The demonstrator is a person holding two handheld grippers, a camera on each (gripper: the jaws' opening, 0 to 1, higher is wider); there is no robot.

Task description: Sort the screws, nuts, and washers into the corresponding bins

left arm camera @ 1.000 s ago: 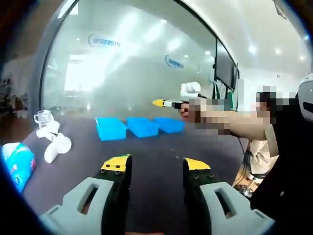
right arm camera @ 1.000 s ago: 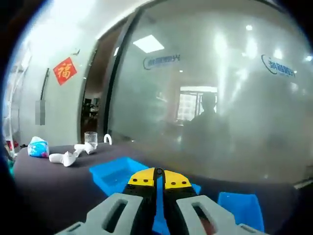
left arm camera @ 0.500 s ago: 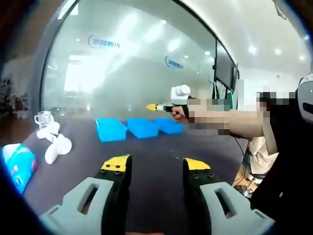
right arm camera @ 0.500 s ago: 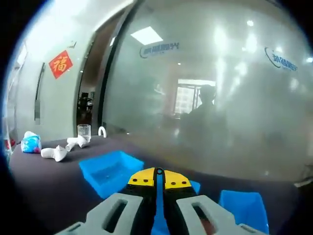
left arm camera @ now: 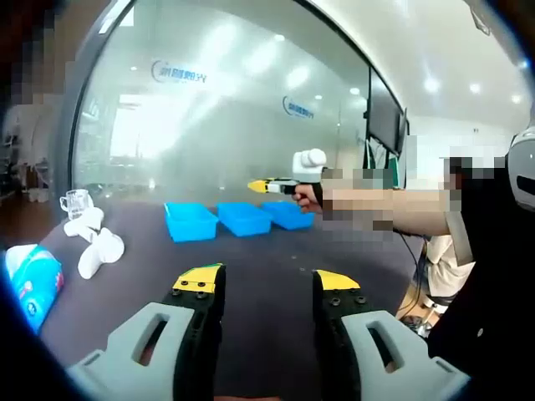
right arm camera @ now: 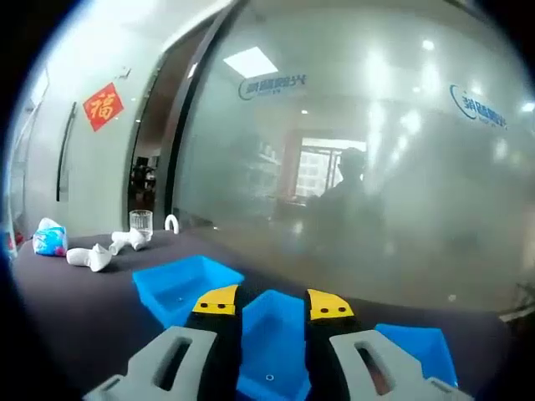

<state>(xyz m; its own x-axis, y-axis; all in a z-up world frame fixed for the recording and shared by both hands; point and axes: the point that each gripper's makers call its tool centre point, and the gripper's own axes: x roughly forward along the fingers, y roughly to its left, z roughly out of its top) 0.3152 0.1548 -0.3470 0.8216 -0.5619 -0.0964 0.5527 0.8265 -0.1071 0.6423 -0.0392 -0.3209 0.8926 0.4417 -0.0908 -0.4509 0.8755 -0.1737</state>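
1. Right now the right gripper, at the bottom centre of the right gripper view, has its jaws parted with nothing between them. It hangs above the middle blue bin, and a small dark speck lies on that bin's floor; I cannot tell what kind of part it is.
2. Judging by this, a drop into the middle bin looks just made, so the step in hand is the release. The next move calls for going to fetch another loose part.
3. On either side sit the left blue bin and the right blue bin, the latter cut off at the lower right.
4. The left gripper, at the bottom of the left gripper view, is wide open and empty, held low over the dark tabletop and well short of the bins.
5. Far off at mid-frame there, the three bins stand in a row, with the right gripper hovering above them.
6. Hard to make out: a few tiny specks on the tabletop right of centre may be loose hardware, but they are too small to name. Bin contents are unreadable from this side.
7. At the left edge lie white objects, a glass and a blue packet.
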